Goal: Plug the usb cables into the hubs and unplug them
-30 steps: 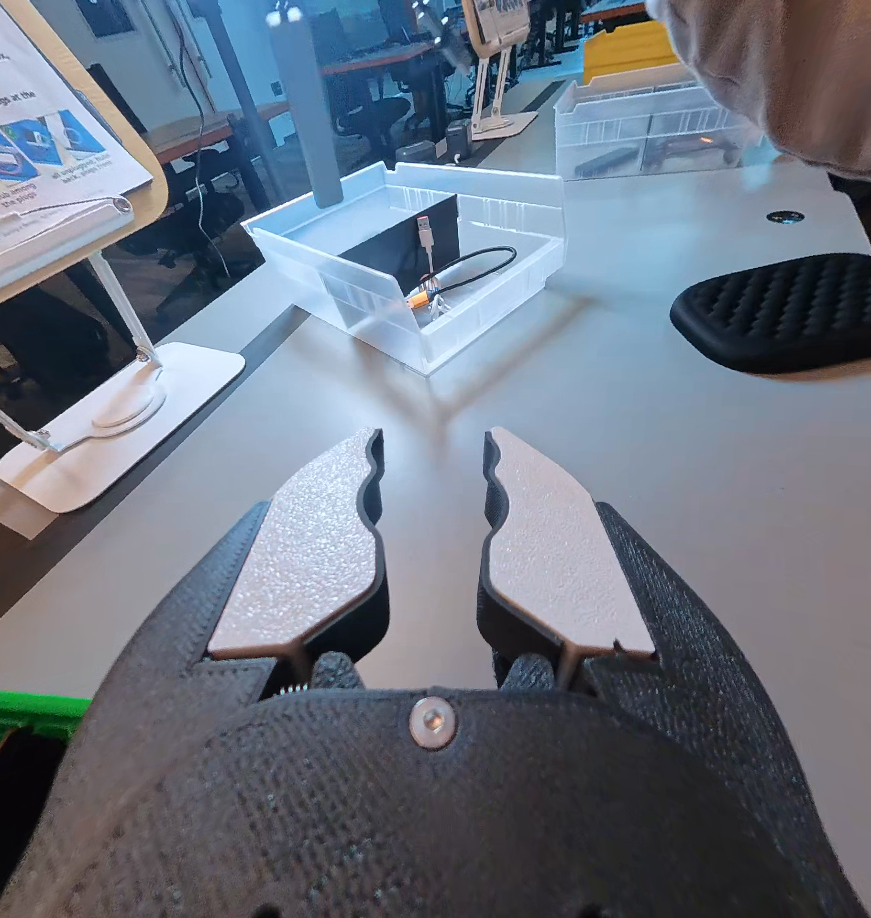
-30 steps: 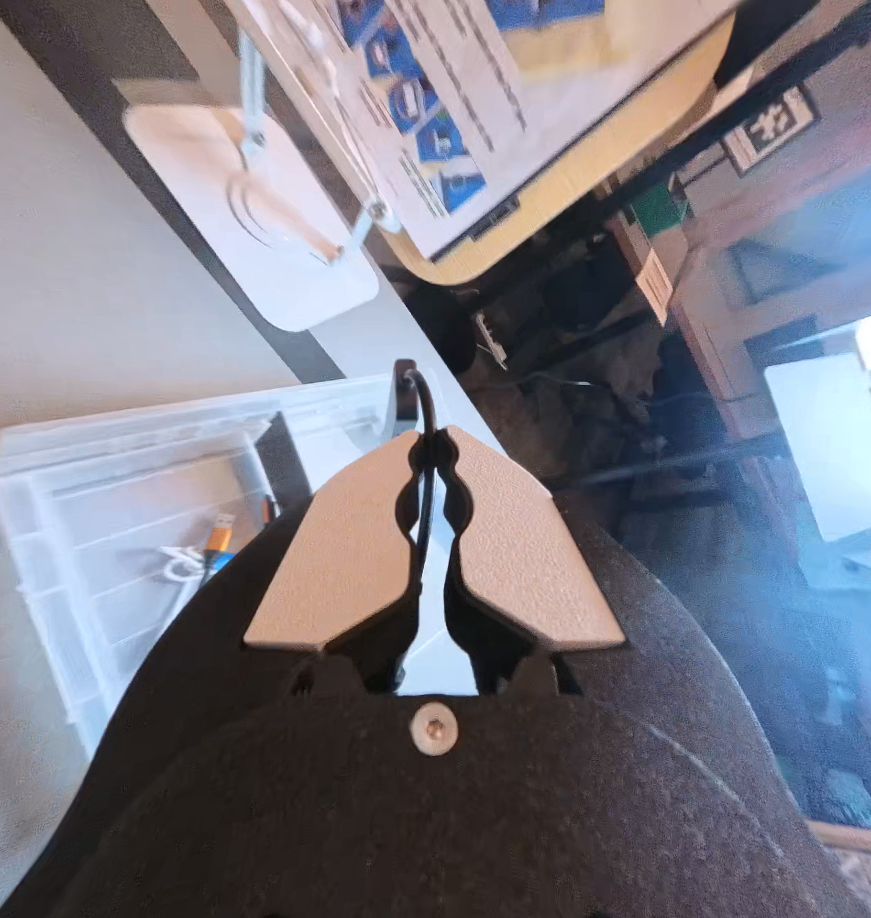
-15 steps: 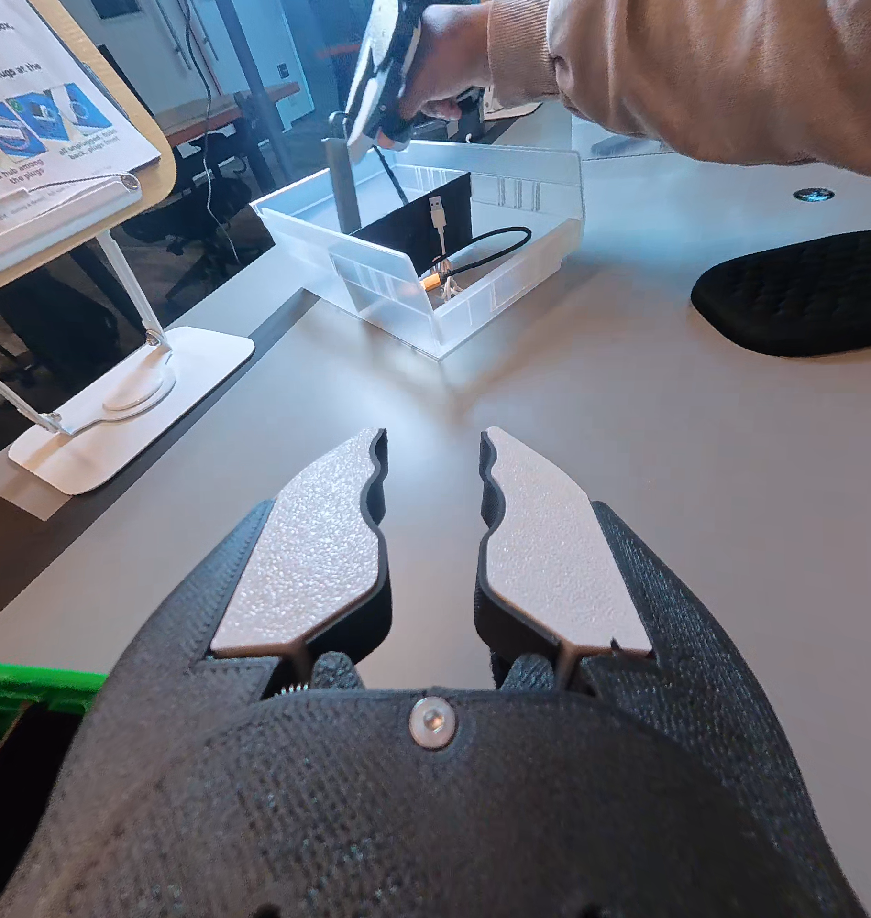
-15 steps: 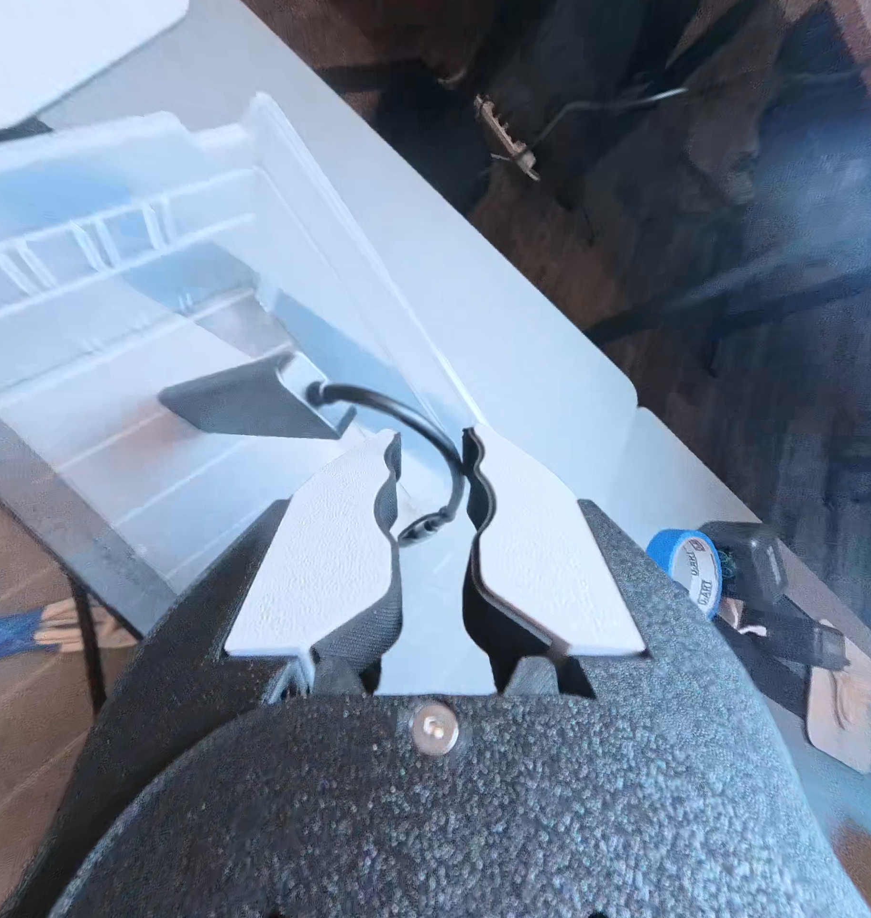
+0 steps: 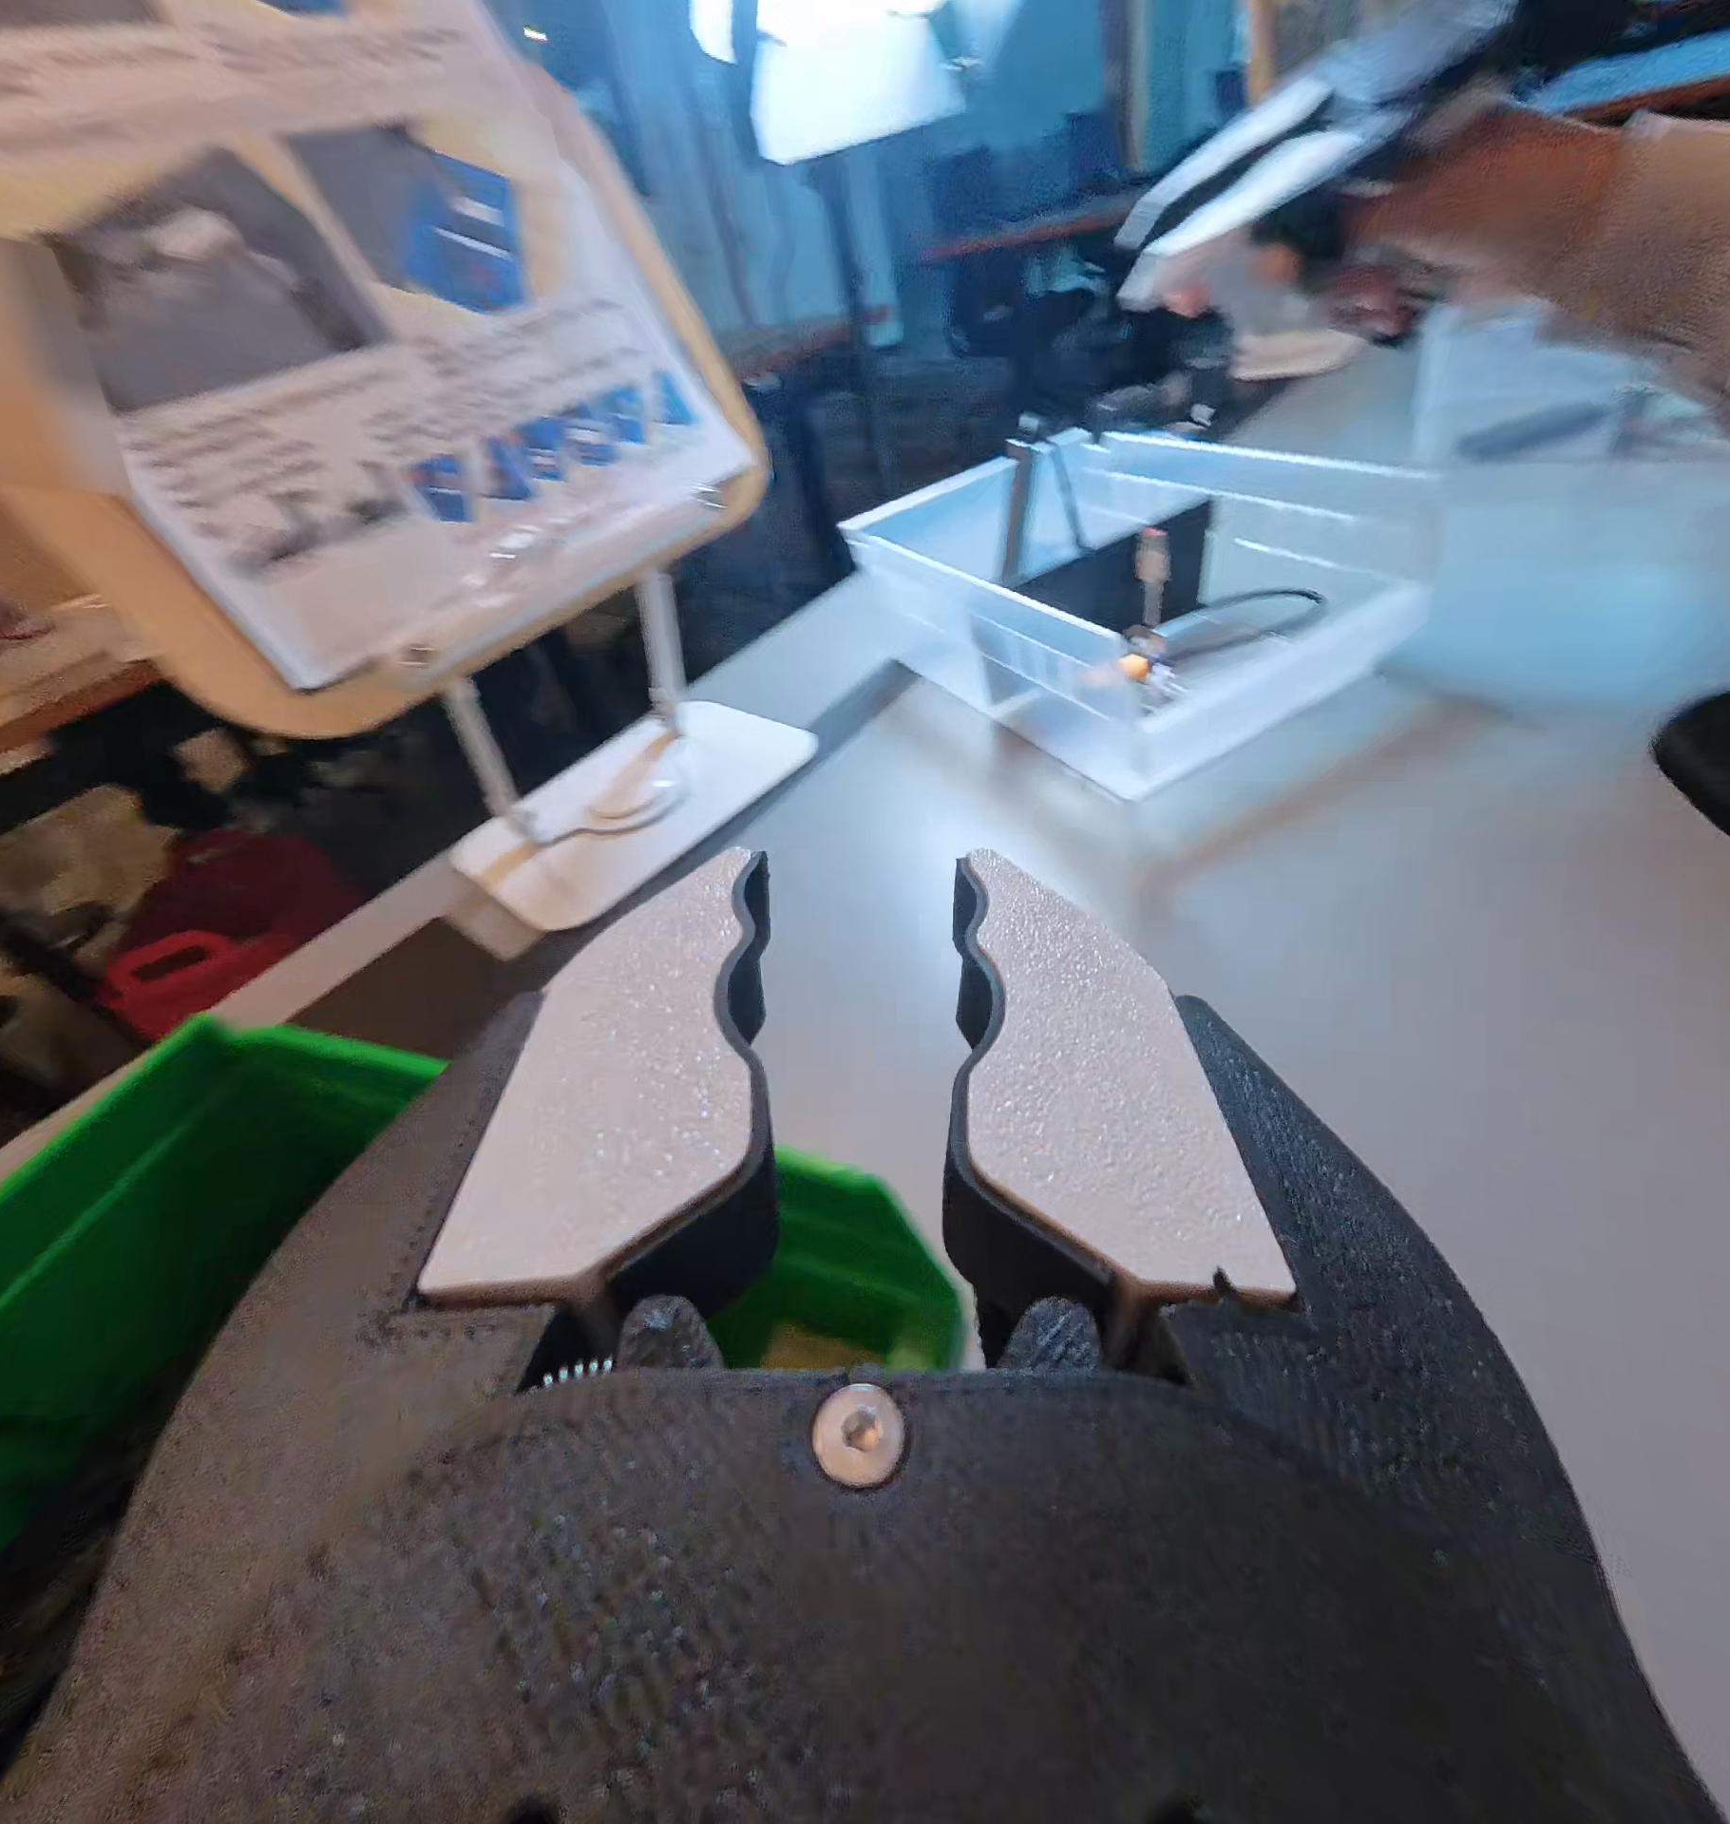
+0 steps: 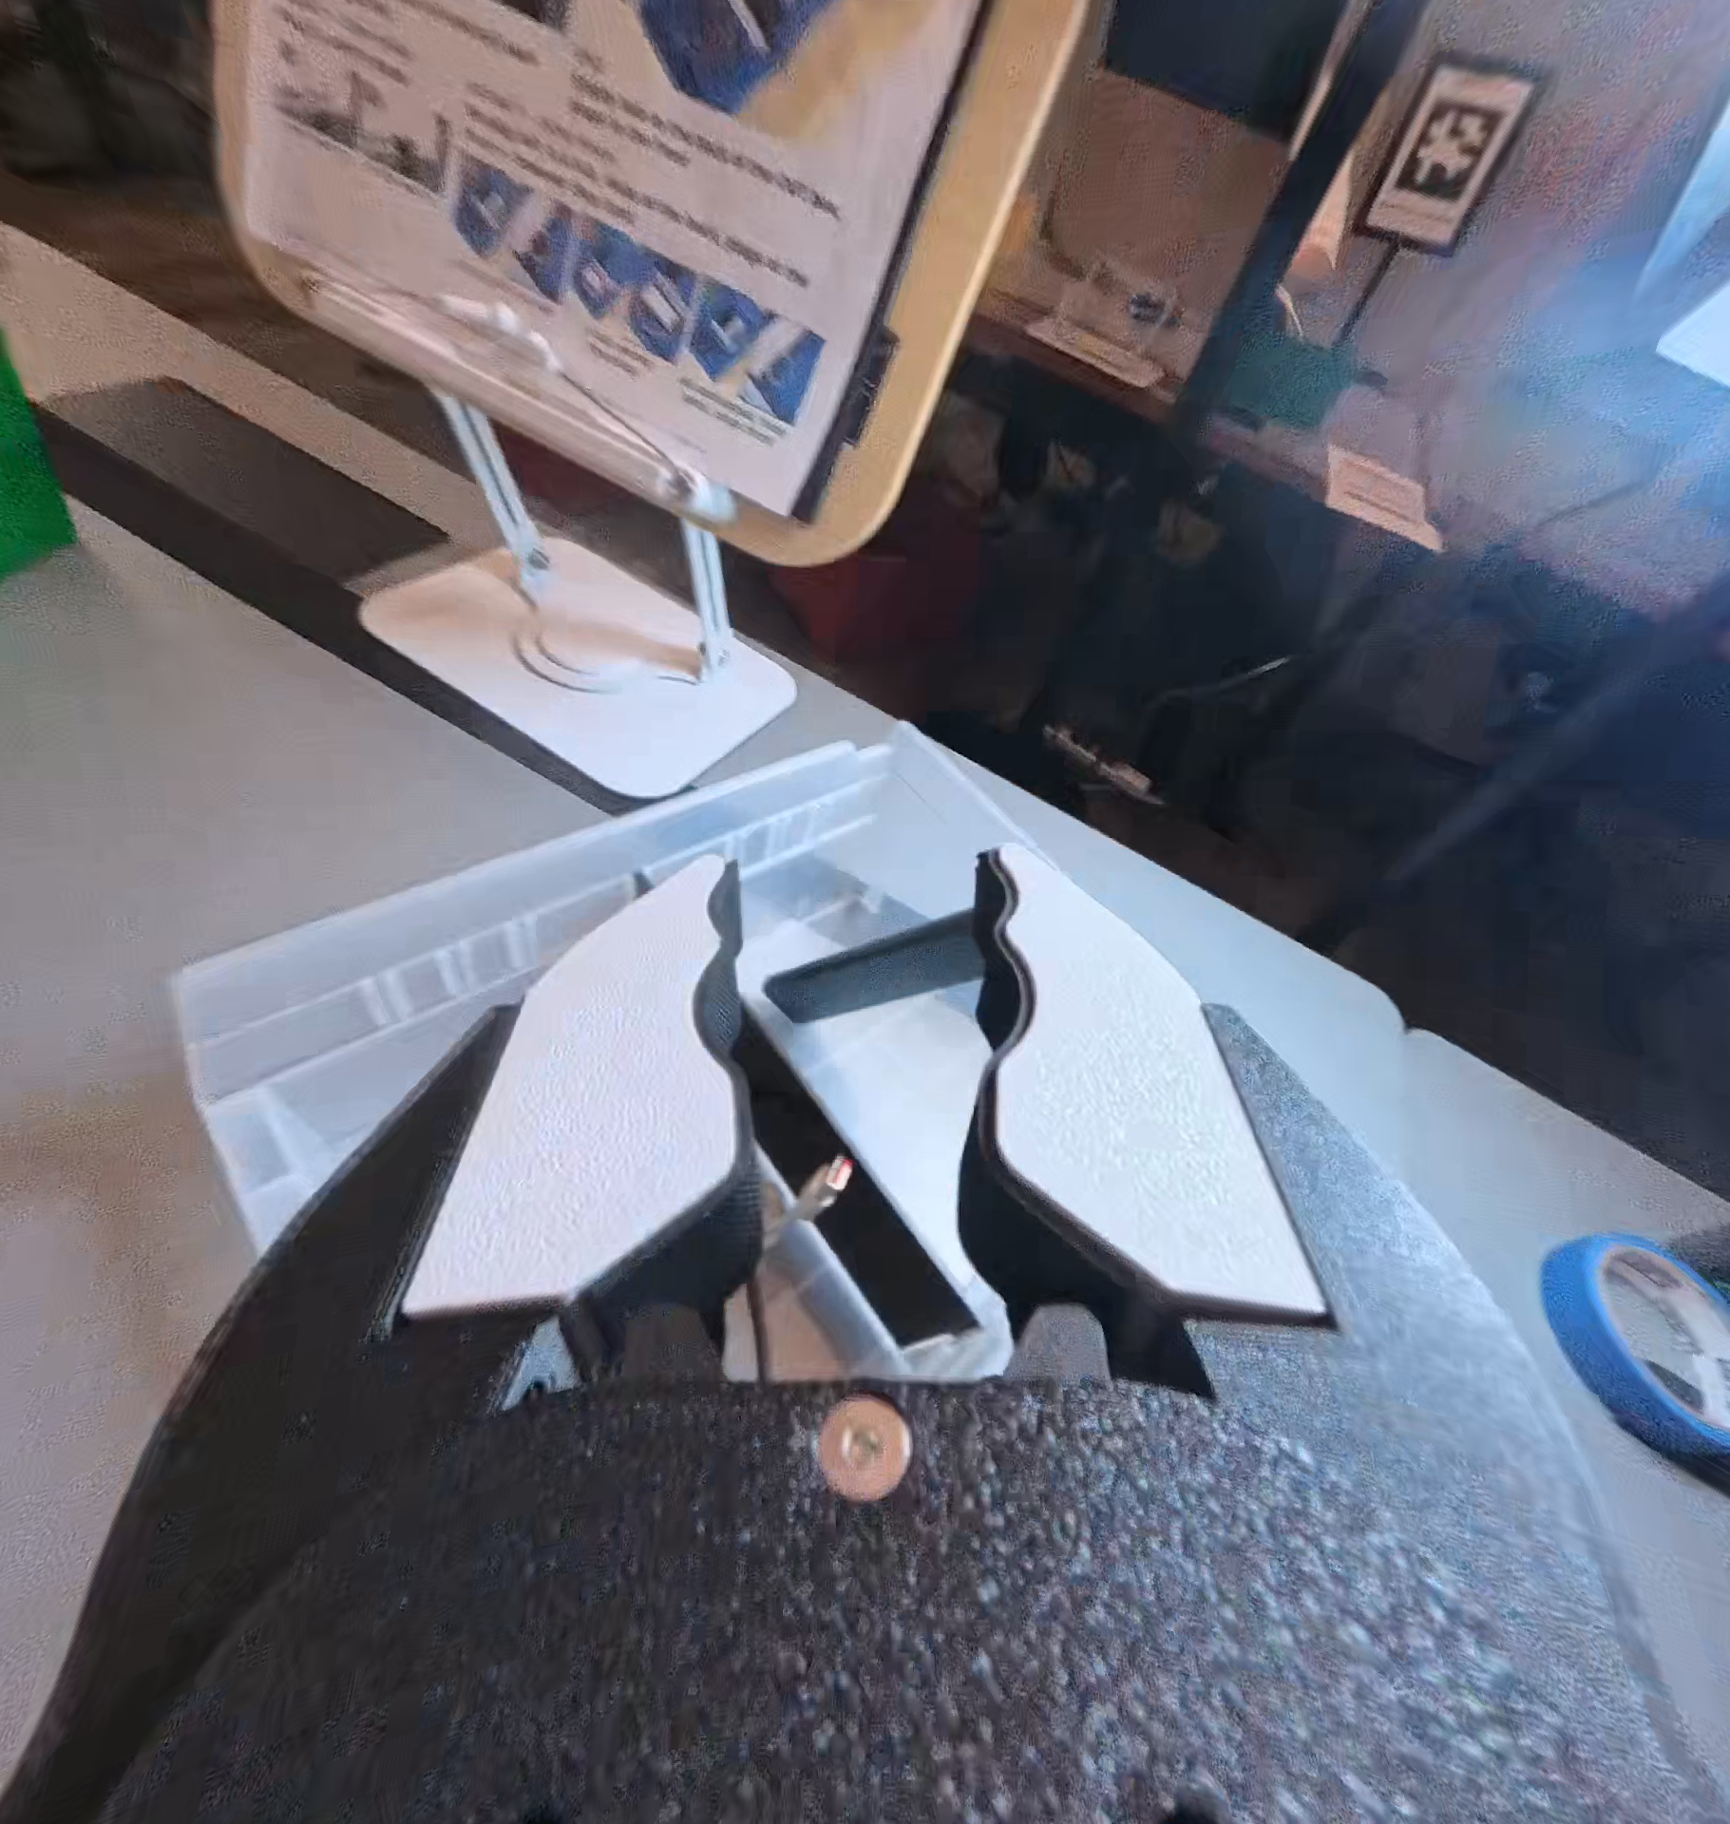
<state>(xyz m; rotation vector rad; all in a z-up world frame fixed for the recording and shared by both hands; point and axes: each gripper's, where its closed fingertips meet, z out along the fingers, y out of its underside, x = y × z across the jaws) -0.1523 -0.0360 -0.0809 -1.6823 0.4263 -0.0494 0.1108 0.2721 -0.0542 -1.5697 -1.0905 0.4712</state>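
Both tools stand parted and empty; the right gripper hangs directly above the clear plastic bin holding the grey hub and cables, far nearer than the left gripper, the hub's length running away from the jaws.

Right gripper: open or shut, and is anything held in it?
Open and empty. The right gripper has its jaws spread wide above the clear bin; between them only the bin's inside and a loose cable show, untouched.
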